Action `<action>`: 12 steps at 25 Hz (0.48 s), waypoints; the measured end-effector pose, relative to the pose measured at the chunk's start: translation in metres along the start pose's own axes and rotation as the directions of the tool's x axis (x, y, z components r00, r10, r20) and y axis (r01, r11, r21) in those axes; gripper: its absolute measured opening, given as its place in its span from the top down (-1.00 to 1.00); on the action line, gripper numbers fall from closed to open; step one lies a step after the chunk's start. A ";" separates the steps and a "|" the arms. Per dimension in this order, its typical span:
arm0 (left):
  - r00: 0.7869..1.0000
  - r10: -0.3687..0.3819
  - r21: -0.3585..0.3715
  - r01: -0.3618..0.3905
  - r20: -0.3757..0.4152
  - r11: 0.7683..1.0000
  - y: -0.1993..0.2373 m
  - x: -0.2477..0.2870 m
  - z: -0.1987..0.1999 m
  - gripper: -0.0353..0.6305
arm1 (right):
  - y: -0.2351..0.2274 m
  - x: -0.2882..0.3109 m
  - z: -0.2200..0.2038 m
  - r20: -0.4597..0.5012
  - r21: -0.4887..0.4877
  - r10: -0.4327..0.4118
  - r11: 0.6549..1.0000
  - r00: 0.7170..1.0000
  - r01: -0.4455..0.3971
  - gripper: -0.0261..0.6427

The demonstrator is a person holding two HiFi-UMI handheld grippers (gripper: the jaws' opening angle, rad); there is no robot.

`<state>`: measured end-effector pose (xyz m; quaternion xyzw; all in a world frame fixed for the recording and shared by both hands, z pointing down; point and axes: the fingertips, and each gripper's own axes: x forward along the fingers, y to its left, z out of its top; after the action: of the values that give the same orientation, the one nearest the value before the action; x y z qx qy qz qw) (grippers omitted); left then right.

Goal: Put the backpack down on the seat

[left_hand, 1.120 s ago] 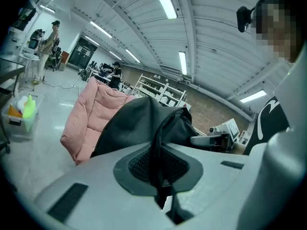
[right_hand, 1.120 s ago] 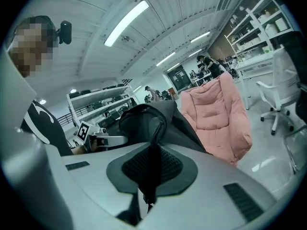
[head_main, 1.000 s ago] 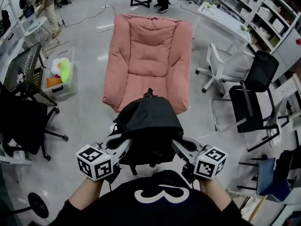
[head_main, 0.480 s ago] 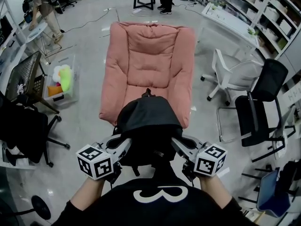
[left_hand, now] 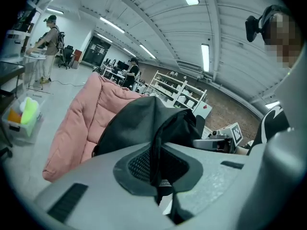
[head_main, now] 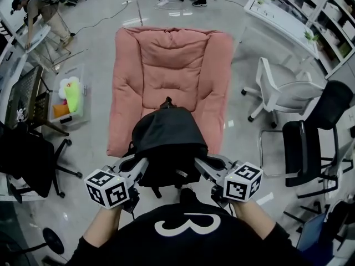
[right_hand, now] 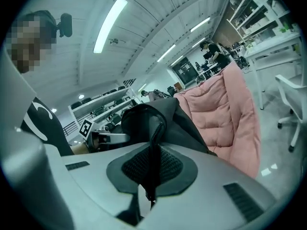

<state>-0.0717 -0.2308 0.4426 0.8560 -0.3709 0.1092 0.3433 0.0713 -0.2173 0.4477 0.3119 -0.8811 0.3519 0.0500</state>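
Here, lower centre, the left gripper (head_main: 137, 166) and right gripper (head_main: 199, 165) each have fingers clamped on a strap of the black backpack (head_main: 166, 140), likely to share its weight. It hangs over the front edge of the pink seat (head_main: 166, 65), long axis running up-frame, top handle toward the backrest.

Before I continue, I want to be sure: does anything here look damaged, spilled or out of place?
Nothing stands out. The left tongs and right tongs each pinch the backpack, held before the pink seat.
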 end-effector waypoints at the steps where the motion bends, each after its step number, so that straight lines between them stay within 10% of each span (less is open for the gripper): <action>1: 1.000 0.011 0.001 -0.011 0.002 1.000 0.003 0.009 0.006 0.84 | -0.009 0.002 0.006 -0.007 -0.002 0.002 1.000 1.000 -0.002 0.85; 12: 0.997 0.072 -0.024 -0.071 0.024 0.997 0.057 0.076 0.048 0.84 | -0.080 0.055 0.054 -0.074 -0.045 -0.042 0.998 0.996 0.039 0.85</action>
<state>-0.0622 -0.3329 0.4696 0.8394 -0.4069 0.1066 0.3442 0.0811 -0.3250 0.4715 0.3151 -0.8796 0.3430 0.0968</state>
